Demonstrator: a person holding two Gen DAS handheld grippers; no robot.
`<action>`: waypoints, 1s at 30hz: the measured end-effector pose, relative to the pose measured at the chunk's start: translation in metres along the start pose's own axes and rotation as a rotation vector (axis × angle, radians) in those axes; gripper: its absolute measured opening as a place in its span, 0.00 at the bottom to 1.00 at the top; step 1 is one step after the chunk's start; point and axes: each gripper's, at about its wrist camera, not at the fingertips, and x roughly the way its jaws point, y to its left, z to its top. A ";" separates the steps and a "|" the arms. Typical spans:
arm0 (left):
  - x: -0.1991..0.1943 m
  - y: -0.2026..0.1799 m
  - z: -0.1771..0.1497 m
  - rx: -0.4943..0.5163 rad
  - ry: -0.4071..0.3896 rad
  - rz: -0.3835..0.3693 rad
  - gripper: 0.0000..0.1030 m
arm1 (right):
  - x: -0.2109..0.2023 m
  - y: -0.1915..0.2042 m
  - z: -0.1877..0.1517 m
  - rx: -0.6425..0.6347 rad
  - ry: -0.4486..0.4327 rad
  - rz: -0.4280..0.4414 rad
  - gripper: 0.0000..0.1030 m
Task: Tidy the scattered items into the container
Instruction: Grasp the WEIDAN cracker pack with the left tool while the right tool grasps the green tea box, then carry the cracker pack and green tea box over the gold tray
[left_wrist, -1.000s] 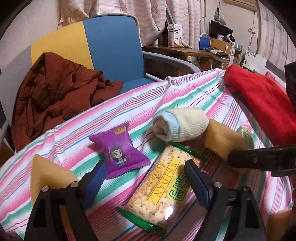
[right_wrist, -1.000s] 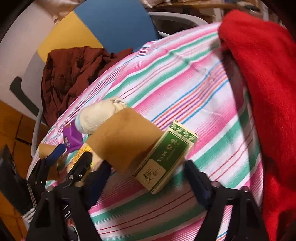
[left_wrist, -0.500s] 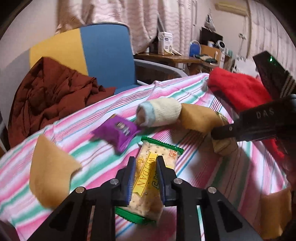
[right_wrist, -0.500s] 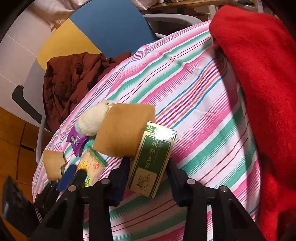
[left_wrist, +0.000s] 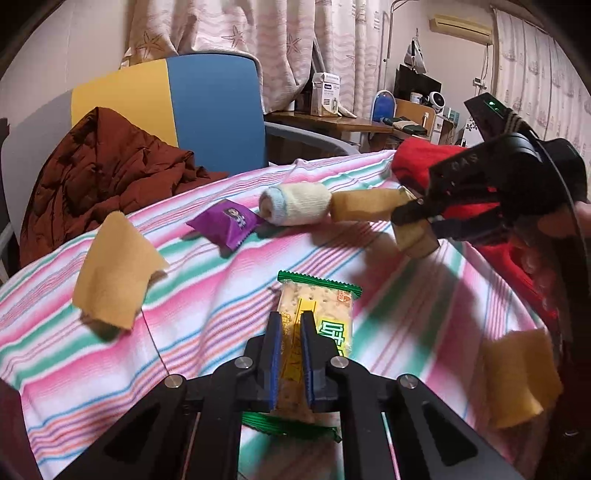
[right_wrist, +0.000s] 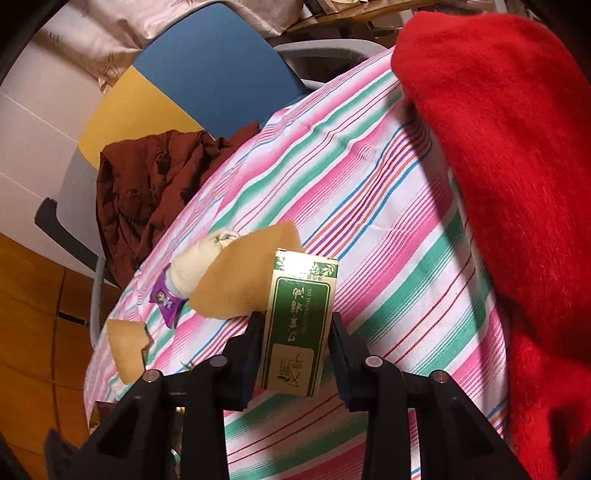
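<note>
1. Currently both tools carry loads: left gripper (left_wrist: 291, 343) pinches the cracker packet (left_wrist: 314, 317); right gripper (right_wrist: 295, 347) clamps the green box (right_wrist: 299, 325), both raised above the striped cloth (left_wrist: 207, 302).
2. Next, probably: carry both to the container, which isn't visible.
3. Purple sachet (left_wrist: 223, 221) and rolled sock (left_wrist: 293, 205) lie toward the cloth's far edge; red blanket (right_wrist: 498, 166) crowds its right side.

The lower half of the clear-wrapped cracker packet (left_wrist: 317, 317) disappears between the blue-padded fingers of the left gripper (left_wrist: 291, 354). In the right wrist view, the fluffy red blanket (right_wrist: 517, 184) runs off the right edge. The green-and-cream cardboard box (right_wrist: 299, 328) hides part of a tan paper flap (right_wrist: 240, 277); its small print is unreadable.
</note>
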 end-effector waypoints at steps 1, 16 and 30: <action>-0.001 -0.001 0.000 0.004 0.000 0.014 0.09 | 0.000 0.000 0.001 -0.002 -0.001 0.000 0.33; 0.014 -0.005 -0.007 -0.017 0.092 0.000 0.47 | 0.009 -0.002 -0.002 0.012 0.039 0.007 0.33; -0.036 0.015 -0.038 -0.226 -0.010 -0.015 0.47 | -0.006 0.033 -0.014 -0.116 -0.003 0.126 0.30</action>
